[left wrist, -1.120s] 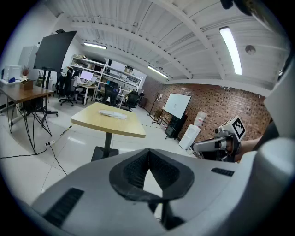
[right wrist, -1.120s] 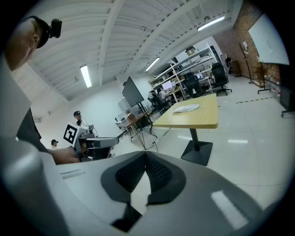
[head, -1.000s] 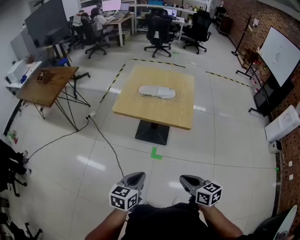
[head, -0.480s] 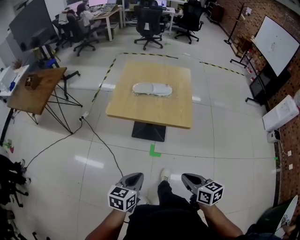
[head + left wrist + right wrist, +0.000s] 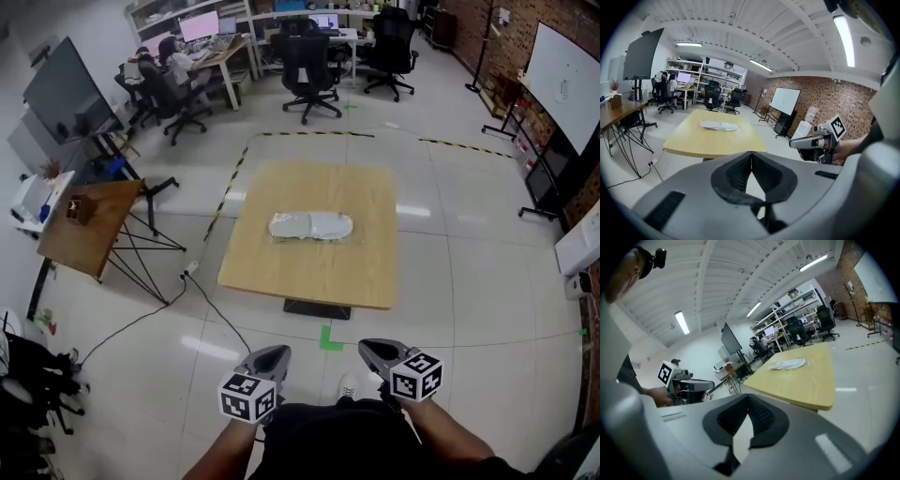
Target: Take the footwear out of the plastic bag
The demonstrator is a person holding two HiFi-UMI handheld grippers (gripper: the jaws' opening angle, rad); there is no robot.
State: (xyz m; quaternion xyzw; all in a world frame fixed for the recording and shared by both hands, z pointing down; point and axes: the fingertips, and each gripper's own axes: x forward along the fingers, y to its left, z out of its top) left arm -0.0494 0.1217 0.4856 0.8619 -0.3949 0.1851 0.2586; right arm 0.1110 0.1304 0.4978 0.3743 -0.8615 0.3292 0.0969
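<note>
A clear plastic bag with pale footwear inside (image 5: 311, 226) lies flat near the middle of a square wooden table (image 5: 272, 267); it also shows far off as the bag (image 5: 720, 125) in the left gripper view and the bag (image 5: 788, 363) in the right gripper view. My left gripper (image 5: 273, 355) and right gripper (image 5: 369, 349) are held close to my body, well short of the table's near edge. Both are shut with nothing between their jaws. The left gripper's tips (image 5: 751, 154) and the right gripper's tips (image 5: 748, 398) meet.
A smaller wooden table (image 5: 90, 230) on metal legs stands at the left, with a cable (image 5: 159, 305) trailing over the tiled floor. Office chairs (image 5: 312, 66) and desks are at the back. A whiteboard (image 5: 559, 92) stands on the right. A green tape mark (image 5: 330, 338) is on the floor before the table.
The table and bag have drawn nearer and lower in the head view as I walk toward them. Both grippers stay shut and in the same place by my body.
</note>
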